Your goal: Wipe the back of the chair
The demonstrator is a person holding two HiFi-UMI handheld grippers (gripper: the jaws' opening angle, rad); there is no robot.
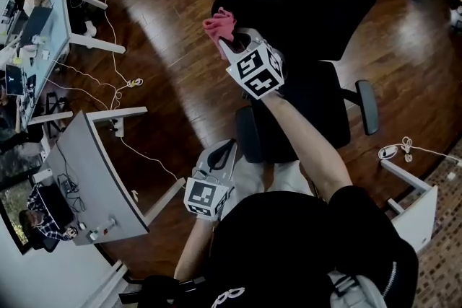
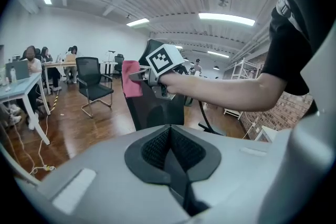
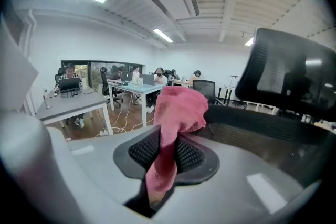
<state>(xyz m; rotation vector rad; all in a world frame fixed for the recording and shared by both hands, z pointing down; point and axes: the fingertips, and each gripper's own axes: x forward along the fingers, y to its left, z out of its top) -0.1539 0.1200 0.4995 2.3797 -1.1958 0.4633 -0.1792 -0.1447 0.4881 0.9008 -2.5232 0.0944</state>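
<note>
Pink cloth [image 3: 176, 107] clamped in right gripper [image 3: 167, 152] jaws, bunched end at left edge of black chair back [image 1: 310, 11]. Left gripper [image 2: 170, 152] jaws together, nothing between, held low near person's torso [image 1: 289, 249].

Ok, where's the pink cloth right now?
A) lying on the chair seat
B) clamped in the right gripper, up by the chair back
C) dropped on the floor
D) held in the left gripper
B: the right gripper view shows the pink cloth pinched in the right gripper, close to the chair back, while the left gripper is shut on nothing.
</note>
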